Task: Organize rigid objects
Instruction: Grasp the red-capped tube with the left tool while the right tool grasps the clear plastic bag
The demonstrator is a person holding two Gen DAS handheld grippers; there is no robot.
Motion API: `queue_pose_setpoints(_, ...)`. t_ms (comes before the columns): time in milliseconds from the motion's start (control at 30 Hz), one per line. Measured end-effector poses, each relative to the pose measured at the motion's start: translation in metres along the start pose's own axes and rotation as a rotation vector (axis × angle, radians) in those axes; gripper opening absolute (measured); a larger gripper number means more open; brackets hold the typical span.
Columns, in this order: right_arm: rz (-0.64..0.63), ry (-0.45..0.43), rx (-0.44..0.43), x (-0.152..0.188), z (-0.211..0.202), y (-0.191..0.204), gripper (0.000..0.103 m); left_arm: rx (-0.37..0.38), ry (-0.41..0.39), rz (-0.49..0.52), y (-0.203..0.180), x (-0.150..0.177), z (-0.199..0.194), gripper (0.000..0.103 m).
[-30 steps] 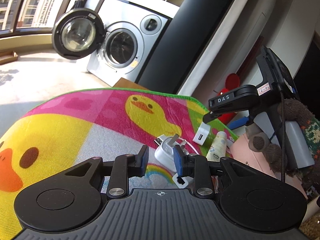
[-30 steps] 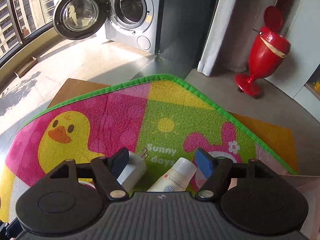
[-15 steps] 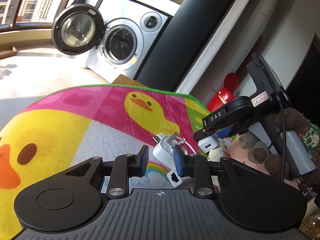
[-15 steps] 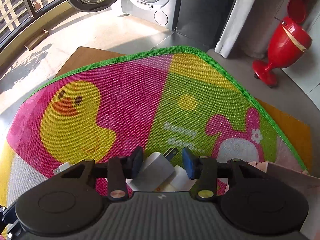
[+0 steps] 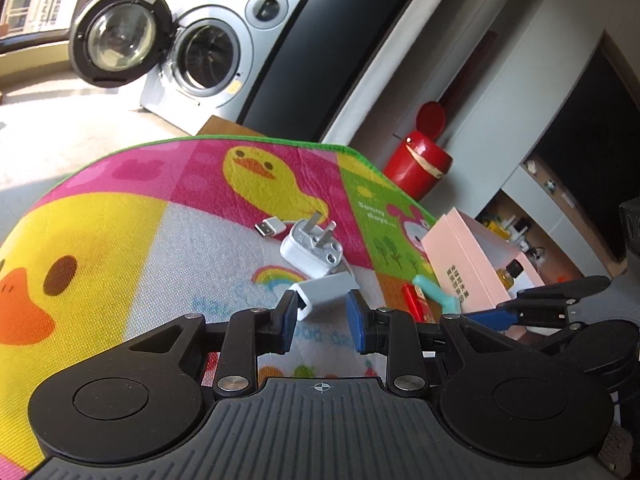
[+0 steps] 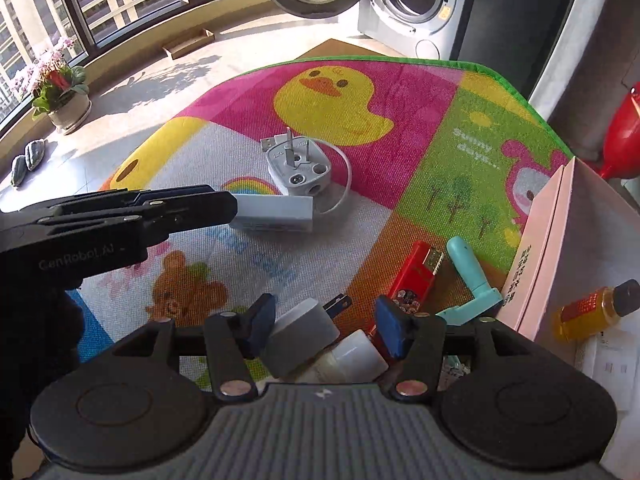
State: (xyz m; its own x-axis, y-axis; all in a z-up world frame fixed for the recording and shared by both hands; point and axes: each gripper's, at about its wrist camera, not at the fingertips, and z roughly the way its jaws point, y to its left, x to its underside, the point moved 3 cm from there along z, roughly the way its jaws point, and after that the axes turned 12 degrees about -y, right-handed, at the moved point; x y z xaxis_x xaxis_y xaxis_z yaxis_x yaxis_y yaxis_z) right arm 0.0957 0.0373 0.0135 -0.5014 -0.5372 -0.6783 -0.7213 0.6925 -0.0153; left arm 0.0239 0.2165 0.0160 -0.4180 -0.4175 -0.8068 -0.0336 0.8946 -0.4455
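On the colourful play mat [image 5: 120, 240] lie a white plug adapter with a cable [image 5: 310, 246] and a white rectangular charger block [image 5: 326, 290]. My left gripper [image 5: 322, 322] is open with the block's near end between its fingers. In the right wrist view the adapter [image 6: 298, 170] and block [image 6: 276, 208] lie mid-mat, with the left gripper's fingers [image 6: 160, 210] reaching the block from the left. My right gripper [image 6: 326, 330] is open over a small grey-white plug charger [image 6: 298, 334] and a white tube cap [image 6: 358, 356].
A red box [image 6: 414, 276] and a teal handled tool [image 6: 470, 276] lie beside a pink box [image 6: 536, 248] at the right; a small bottle of amber liquid [image 6: 592, 308] lies in it. A washing machine [image 5: 208, 52] and a red bin [image 5: 420, 160] stand beyond the mat.
My right gripper pulled back towards the pink box and opened wider; the small charger lies loose between its fingers. My left gripper opened and shifted to the rectangular block.
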Motion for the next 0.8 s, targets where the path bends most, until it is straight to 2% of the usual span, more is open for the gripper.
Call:
queue_pose_setpoints(100, -0.105, -0.106, 0.032, 0.027, -0.035, 0.012, 0.073, 0.037, 0.093, 0.114, -0.009, 0.008, -0.023, 0.030)
queue_pose_setpoints(233, -0.083, -0.169, 0.052, 0.061, -0.066, 0.008, 0.074, 0.146, 0.244, 0.298, -0.033, 0.022, -0.057, 0.030)
queue_pose_setpoints(333, -0.051, -0.190, 0.082, 0.084, -0.077, -0.001, 0.078, 0.229, 0.345, 0.446, -0.062, 0.040, -0.071, 0.030)
queue_pose_setpoints(467, 0.025, -0.190, 0.134, 0.112, -0.087, -0.015, 0.078, 0.327, 0.445, 0.559, -0.103, 0.069, -0.078, 0.030)
queue_pose_setpoints(533, 0.053, -0.192, 0.146, 0.121, -0.092, -0.020, 0.078, 0.364, 0.510, 0.661, -0.122, 0.087, -0.085, 0.030)
queue_pose_setpoints(633, 0.096, -0.203, 0.156, 0.138, -0.102, -0.030, 0.079, 0.344, 0.568, 0.807, -0.135, 0.106, -0.095, 0.031)
queue_pose_setpoints(700, 0.120, -0.211, 0.161, 0.146, -0.105, -0.036, 0.080, 0.295, 0.592, 0.882, -0.136, 0.116, -0.096, 0.033)
queue_pose_setpoints(800, 0.159, -0.223, 0.155, 0.152, -0.106, -0.040, 0.080, 0.285, 0.586, 0.856, -0.131, 0.113, -0.093, 0.031)
